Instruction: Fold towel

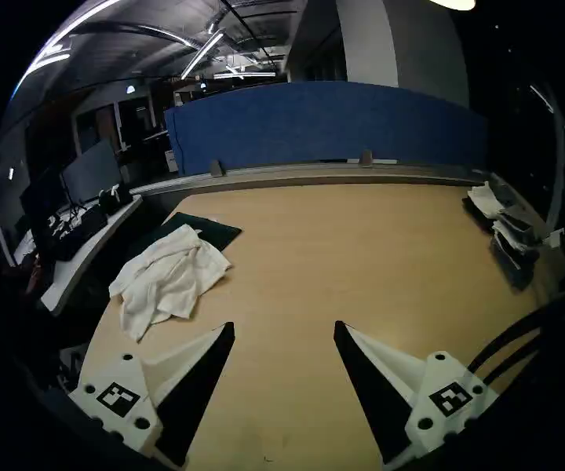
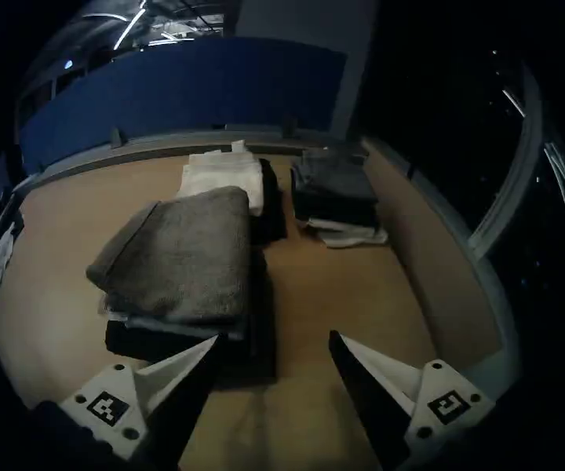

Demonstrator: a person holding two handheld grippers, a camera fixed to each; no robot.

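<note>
The left hand-held gripper [image 1: 283,323] is held open toward the crumpled white towel [image 1: 169,279], likely next; the right hand-held gripper [image 2: 273,334], also open, is poised beside the folded stack [image 2: 180,263].

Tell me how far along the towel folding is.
Done: folded stacks, a grey towel topping the nearest, a folded white towel behind, a dark stack beside. In hand: nothing; left gripper and right gripper are open. Left: the crumpled white towel, lying partly on a dark green cloth.
</note>
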